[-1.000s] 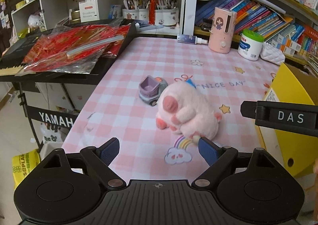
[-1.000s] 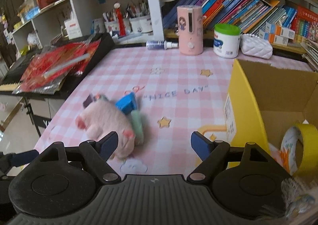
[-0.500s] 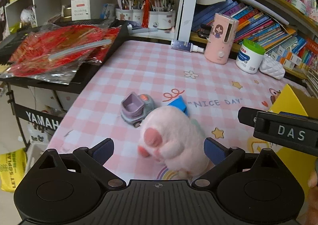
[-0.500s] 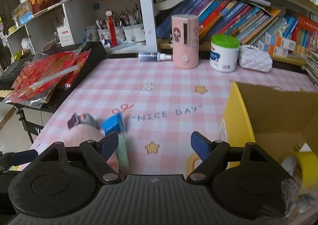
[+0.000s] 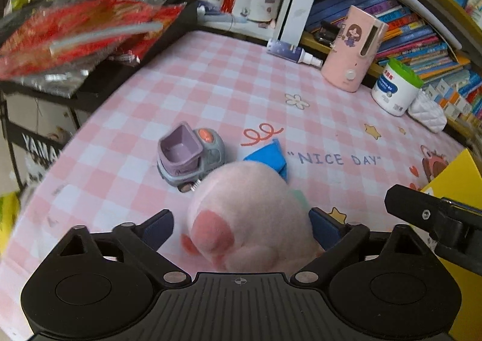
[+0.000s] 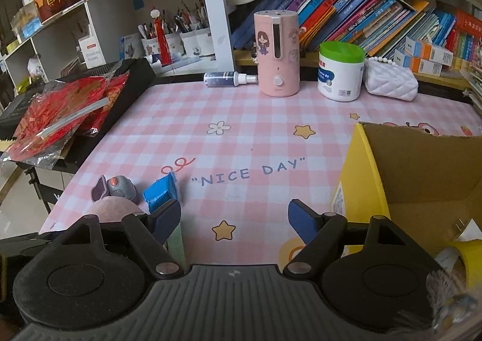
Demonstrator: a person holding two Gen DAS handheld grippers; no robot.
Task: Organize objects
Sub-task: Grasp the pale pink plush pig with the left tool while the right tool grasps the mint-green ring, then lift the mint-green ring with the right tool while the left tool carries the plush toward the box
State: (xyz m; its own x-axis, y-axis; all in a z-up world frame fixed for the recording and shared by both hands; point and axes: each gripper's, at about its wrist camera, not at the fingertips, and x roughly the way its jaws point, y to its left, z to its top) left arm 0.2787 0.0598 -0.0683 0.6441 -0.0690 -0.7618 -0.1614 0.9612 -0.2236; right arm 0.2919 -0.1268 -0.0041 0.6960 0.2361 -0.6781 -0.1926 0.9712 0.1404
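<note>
A pink plush toy (image 5: 250, 214) lies on the pink checked tablecloth between the open fingers of my left gripper (image 5: 241, 225); the right pad looks close to it, the left pad stands apart. Behind it sit a purple-grey toy truck (image 5: 189, 157) and a blue packet (image 5: 268, 157). In the right wrist view the plush (image 6: 116, 209), truck (image 6: 116, 187) and blue packet (image 6: 159, 191) lie at lower left. My right gripper (image 6: 235, 220) is open and empty over the cloth, left of a yellow cardboard box (image 6: 358, 178) holding a yellow tape roll (image 6: 465, 259).
A pink humidifier (image 6: 278, 54), a white jar with a green lid (image 6: 340, 72), a spray bottle (image 6: 229, 78) and a white quilted pouch (image 6: 391, 81) stand at the back by the bookshelf. A keyboard with red foil bags (image 6: 60, 112) borders the table's left edge.
My left gripper has moved forward over the plush, which now sits between its fingers. My right gripper has risen and pulled back, so the plush has slid to its lower left.
</note>
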